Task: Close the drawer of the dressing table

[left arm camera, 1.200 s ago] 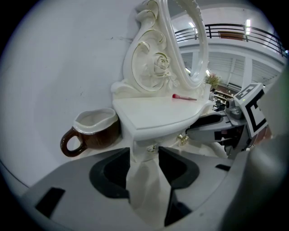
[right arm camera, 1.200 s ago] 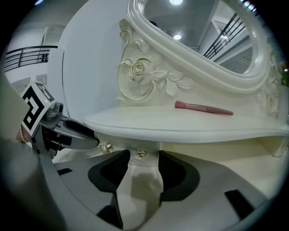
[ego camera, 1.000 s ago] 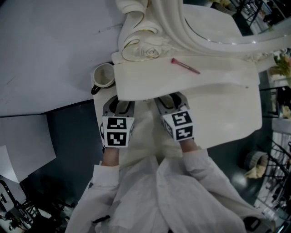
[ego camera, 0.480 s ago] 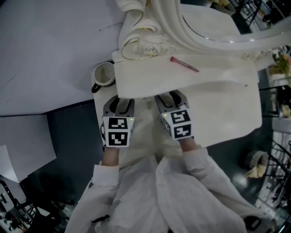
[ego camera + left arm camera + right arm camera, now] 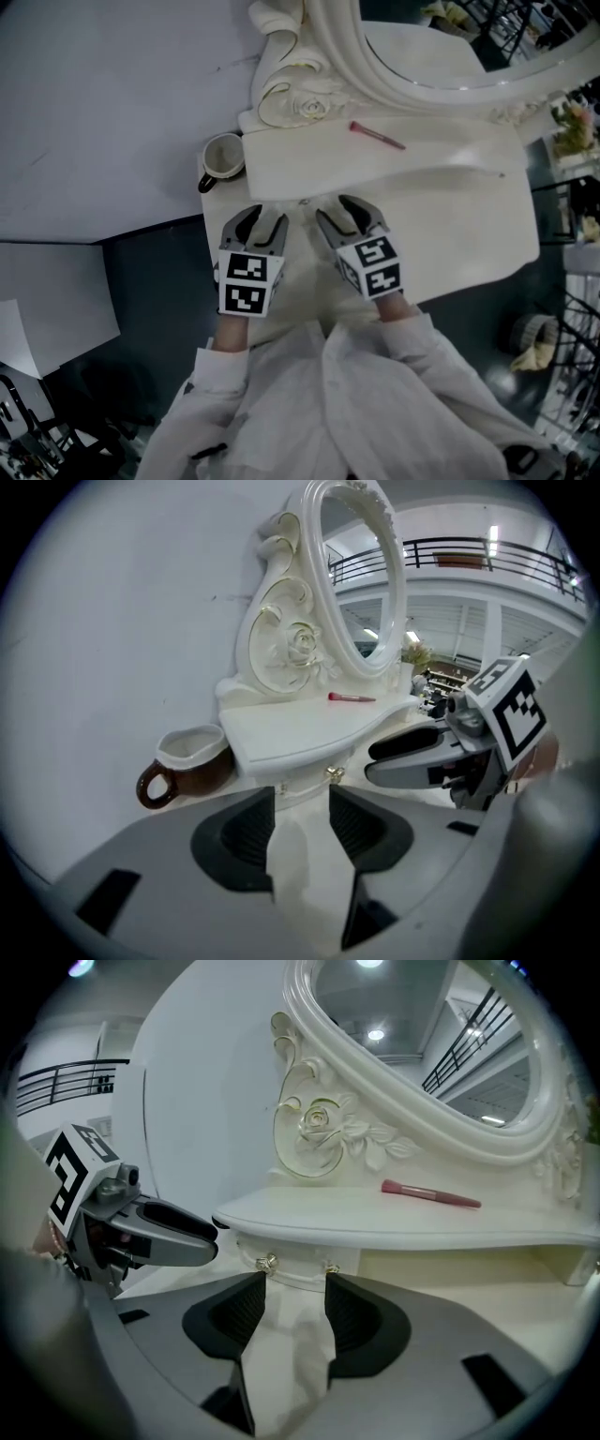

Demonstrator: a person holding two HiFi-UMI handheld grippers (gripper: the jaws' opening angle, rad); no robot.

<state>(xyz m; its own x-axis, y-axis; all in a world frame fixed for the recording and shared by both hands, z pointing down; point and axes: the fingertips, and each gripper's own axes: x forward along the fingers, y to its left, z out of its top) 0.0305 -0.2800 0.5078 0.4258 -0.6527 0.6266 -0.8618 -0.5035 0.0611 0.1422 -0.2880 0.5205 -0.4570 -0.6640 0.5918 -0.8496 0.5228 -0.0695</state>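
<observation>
Drawer (image 5: 295, 1267) closed; mug (image 5: 223, 157) beside dressing table (image 5: 422, 178).

Head view: both claws sit side by side low of centre, near each other but apart. The left claw (image 5: 260, 217) points to about 12-1 o'clock with its marker cube (image 5: 248, 284) behind at 6 o'clock. The right claw (image 5: 338, 210) is angled toward 11 o'clock, with its cube (image 5: 372, 265) at 5 o'clock. The left hand (image 5: 228, 330) and right hand (image 5: 394, 303) hold on behind the cubes. White sleeves (image 5: 281, 403) run down toward 6 o'clock.

Left gripper view: the jaws stand apart, dark ribbed pads (image 5: 248, 832) facing each other. Right gripper view: the jaws are likewise apart, pads (image 5: 234, 1312) parallel.
</observation>
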